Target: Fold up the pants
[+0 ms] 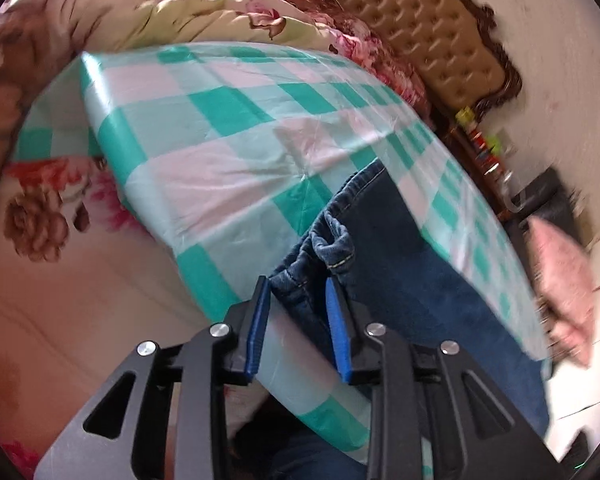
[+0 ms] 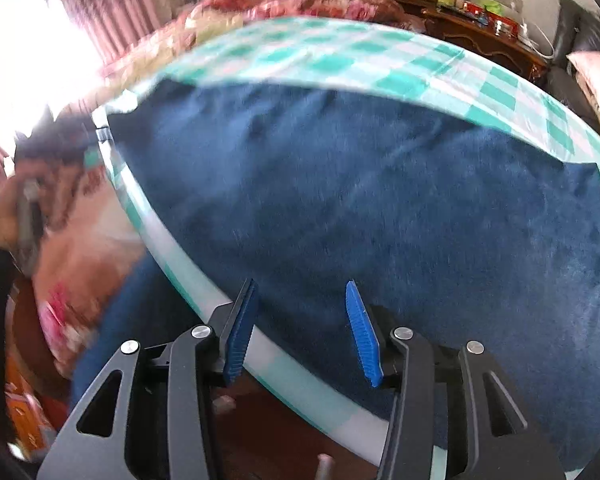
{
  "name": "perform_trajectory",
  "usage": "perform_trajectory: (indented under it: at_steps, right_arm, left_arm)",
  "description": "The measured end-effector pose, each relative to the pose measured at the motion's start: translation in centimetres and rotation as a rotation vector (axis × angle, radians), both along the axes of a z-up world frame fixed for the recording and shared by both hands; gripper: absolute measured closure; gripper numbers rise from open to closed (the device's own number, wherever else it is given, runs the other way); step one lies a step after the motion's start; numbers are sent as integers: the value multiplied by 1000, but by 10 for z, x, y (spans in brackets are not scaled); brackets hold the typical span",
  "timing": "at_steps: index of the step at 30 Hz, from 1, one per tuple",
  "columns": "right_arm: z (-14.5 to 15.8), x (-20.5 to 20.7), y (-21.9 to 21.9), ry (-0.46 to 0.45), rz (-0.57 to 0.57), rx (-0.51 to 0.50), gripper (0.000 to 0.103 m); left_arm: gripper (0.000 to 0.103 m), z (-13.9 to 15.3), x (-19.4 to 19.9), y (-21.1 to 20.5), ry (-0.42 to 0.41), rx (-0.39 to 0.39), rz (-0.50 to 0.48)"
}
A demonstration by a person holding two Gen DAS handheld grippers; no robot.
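Dark blue denim pants point(image 1: 400, 260) lie on a table covered with a teal and white checked cloth point(image 1: 220, 140). Their bunched waistband reaches the near table edge. My left gripper point(image 1: 297, 284) stands a little open. The gathered waistband sits loosely between its blue fingertips point(image 1: 262, 304). In the right wrist view the pants point(image 2: 380, 200) spread flat over most of the checked cloth point(image 2: 380, 56). My right gripper point(image 2: 300, 286) hovers open over the pants by the near table edge. Nothing is pinched between its pads point(image 2: 360, 332).
A floral quilt point(image 1: 220, 12) is heaped on a bed behind the table, against a tufted headboard point(image 1: 440, 32). A pink pillow point(image 1: 560, 280) lies on a dark seat at the right. A wooden sideboard point(image 2: 488, 28) carries several small items. Bright window with pink curtains point(image 2: 112, 4) at left.
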State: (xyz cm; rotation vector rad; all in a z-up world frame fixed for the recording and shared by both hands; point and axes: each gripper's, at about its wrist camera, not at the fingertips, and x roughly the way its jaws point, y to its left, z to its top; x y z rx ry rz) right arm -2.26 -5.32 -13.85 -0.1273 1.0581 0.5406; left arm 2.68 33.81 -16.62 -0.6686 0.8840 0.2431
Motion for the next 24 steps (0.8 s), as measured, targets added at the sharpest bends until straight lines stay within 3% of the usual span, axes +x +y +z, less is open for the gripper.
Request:
perform_trajectory:
  at_steps: [1,2,3,4,7,10,13,15,17,19,20,22,24]
  right_arm:
    - [8,6,3,-19,-8,14,56]
    - [16,13,6,-47,-25,15,43]
    - [24,23,10,-84,-54,16,25]
    - [30,37,14,-124,-90,20,19]
    - [27,78,28,-135,-139,-7,20]
    - [9,116,31,-127,-215,-98,21]
    - [-12,141,18,-93,-289,-167,22]
    - [-25,148,8,-61,-317,-185,19]
    - [-28,146,5,-79,-299,-186,19]
    - [-31,144,7,-102,-292,-204,17]
    - [-31,144,6,-106,-298,-201,15]
    - [-32,145,4,-113,-305,-191,14]
    - [-32,144,5,-121,-310,-192,13]
  left_arm:
    - [79,0,2,-3,12,27,-7]
    - [84,1,5,-7,44,82,-17]
    - [86,1,8,-10,59,118,-33]
    - [86,1,9,-12,68,139,-42]
    - [88,2,8,-12,87,160,-56]
    - [88,3,6,-6,88,139,-46]
    - [80,7,0,-4,94,155,-18]
    - [73,17,-2,-9,103,250,21]
    - [74,32,-2,-12,128,431,136]
    - [75,45,2,-15,72,460,154]
    - [76,50,8,-20,25,435,119]
    - [76,53,33,-47,-62,391,-81]
    - [76,45,55,-78,-86,397,-251]
